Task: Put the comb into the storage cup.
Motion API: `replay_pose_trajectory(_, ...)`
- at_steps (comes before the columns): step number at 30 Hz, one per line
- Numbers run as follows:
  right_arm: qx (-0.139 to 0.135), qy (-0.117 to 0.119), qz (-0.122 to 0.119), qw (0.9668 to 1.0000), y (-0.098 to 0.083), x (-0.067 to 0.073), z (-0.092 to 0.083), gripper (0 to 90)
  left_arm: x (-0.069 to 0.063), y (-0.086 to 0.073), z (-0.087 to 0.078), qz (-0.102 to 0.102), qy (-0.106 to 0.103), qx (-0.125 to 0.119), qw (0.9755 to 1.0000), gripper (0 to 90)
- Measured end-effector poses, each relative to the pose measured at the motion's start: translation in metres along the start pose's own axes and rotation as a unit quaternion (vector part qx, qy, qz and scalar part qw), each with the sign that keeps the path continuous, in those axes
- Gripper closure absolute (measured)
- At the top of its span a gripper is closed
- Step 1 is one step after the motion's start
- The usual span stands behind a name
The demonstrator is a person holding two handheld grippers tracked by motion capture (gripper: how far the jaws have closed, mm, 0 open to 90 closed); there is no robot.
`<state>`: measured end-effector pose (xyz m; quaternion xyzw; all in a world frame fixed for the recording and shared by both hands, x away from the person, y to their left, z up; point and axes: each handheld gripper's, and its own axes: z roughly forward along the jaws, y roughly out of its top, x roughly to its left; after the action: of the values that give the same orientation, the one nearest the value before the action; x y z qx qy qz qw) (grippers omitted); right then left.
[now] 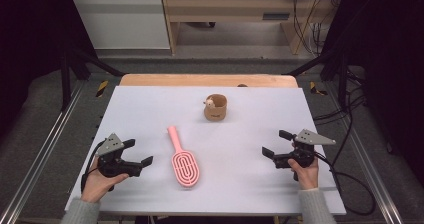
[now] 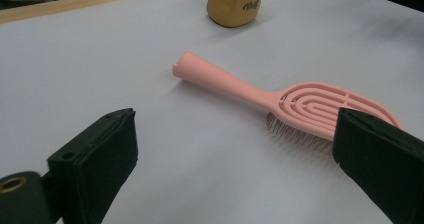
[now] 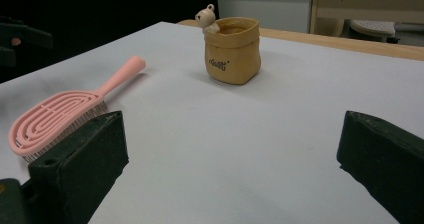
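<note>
So the pink hairbrush [image 1: 182,159] is lying flat on the white worktop [image 1: 150,109], nearer the front edge than the back, a bit left of the middle. Its long axis runs roughly front to back: handle pointing toward the far edge and leaning slightly left, the oval bristle head toward the person, bristles down.

The left tool [image 1: 139,153] sits near the front left corner with its jaws aimed right, straight at the brush head. It's clearly the nearer of the 2; the brush is just beside it, while the right tool [image 1: 276,143] is well apart on the other side, near the front right corner, aimed left.

Both tools are spread wide with nothing between the jaws. In the left gripper view you can see bare worktop between the 2 black jaws, with the brush head peeking out just behind the right-hand one.

My read: the brush lies crosswise to the left tool's reach, which is handy. A short slide to the right and the jaws could close across the narrow neck or handle instead of the wide head.

The little tan pouch-shaped cup [image 1: 215,108] with the bear on its rim stands farther back, past the middle, well clear of the brush.
</note>
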<state>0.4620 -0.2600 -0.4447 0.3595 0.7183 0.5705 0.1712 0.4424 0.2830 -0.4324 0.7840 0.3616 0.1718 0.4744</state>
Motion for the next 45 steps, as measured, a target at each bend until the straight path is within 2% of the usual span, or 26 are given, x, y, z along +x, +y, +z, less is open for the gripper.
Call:
replay_pose_trajectory(10, 0.001, 0.0, 0.001, 1.0, 0.0, 0.0, 0.0, 0.4, -0.005, 0.001, 0.001, -0.002, -0.004, 0.029, 0.9996, 18.0)
replay_pose_trajectory(20, 0.001, 0.0, 0.0, 1.0, 0.0, 0.0, 0.0, 0.4, -0.012, 0.003, 0.003, 0.01, -0.017, 0.053, 0.9984, 39.8)
replay_pose_trajectory(30, 0.0, 0.0, 0.001, 1.0, 0.0, 0.0, 0.0, 0.4, -0.018, 0.005, 0.005, 0.005, -0.027, 0.074, 0.9969, 59.8)
replay_pose_trajectory(40, 0.003, 0.002, 0.001, 1.0, -0.001, 0.0, 0.001, 0.4, -0.026, 0.005, 0.012, 0.007, -0.041, 0.086, 0.9954, 71.4)
replay_pose_trajectory(45, 0.003, 0.003, 0.001, 1.0, 0.0, 0.0, 0.001, 0.4, -0.03, 0.004, 0.017, 0.01, -0.05, 0.101, 0.9936, 77.4)
